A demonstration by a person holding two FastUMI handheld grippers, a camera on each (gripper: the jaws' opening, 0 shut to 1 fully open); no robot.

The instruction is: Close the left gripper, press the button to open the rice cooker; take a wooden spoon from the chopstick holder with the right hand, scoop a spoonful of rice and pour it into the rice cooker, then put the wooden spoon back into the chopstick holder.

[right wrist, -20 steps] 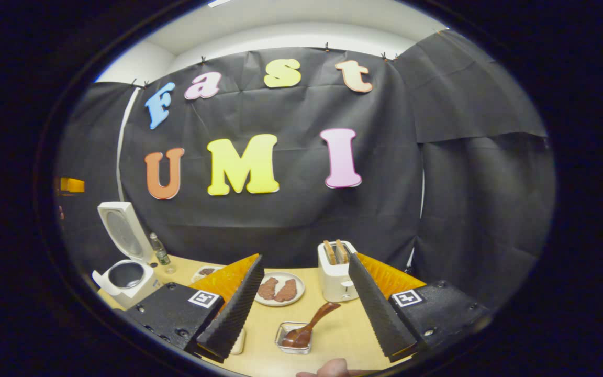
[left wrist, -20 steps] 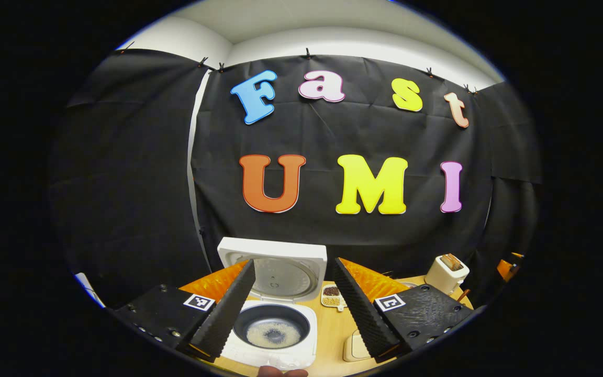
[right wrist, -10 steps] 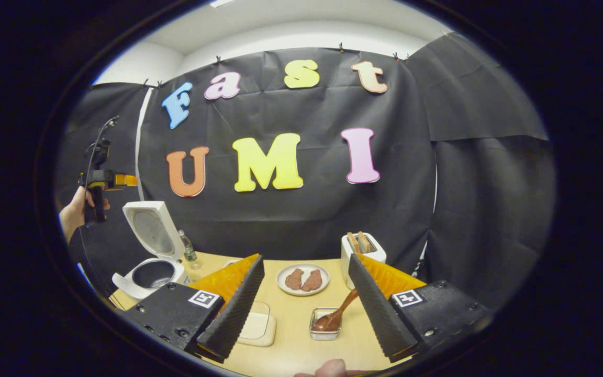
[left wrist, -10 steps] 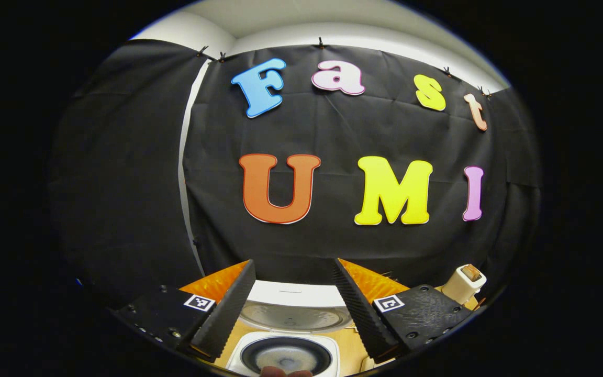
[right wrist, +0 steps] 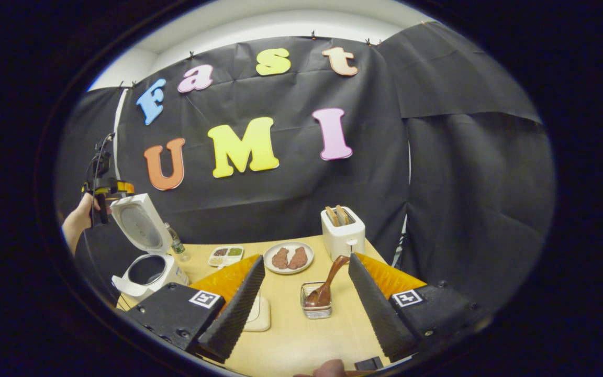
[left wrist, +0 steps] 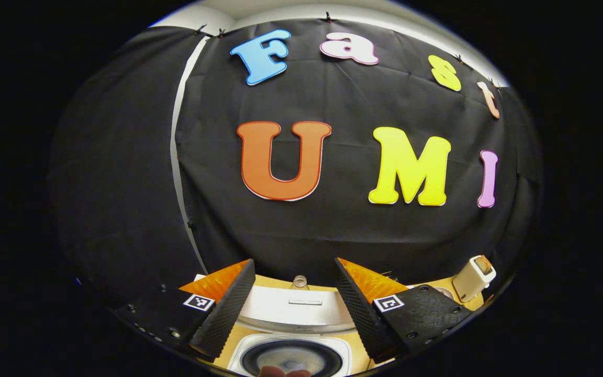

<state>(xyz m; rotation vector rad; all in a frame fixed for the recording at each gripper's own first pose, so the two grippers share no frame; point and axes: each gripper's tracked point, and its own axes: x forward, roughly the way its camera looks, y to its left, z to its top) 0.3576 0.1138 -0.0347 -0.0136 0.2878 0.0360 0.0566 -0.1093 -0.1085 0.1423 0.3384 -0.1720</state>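
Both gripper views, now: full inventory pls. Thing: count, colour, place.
Rice cooker: 1, white, lid up, table's left end.
Bottle: 1, clear, behind cooker.
Divided dish: 1, white, right of bottle.
Plate: 1, white, two brown pieces, mid-table.
Toaster: 1, white, two slices in, right rear.
Wooden spoon: 1, brown, in metal holder.
Pad: 1, cream, left of holder.
Table: 1, light wood.
Left gripper: jaws open, above cooker.
Right gripper: jaws open, holder between.

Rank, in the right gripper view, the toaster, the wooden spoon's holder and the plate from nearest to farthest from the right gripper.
1. Holder with the wooden spoon, just ahead of the open right gripper.
2. Plate, farther back, slightly left.
3. Toaster, at the table's far edge, right of the plate.
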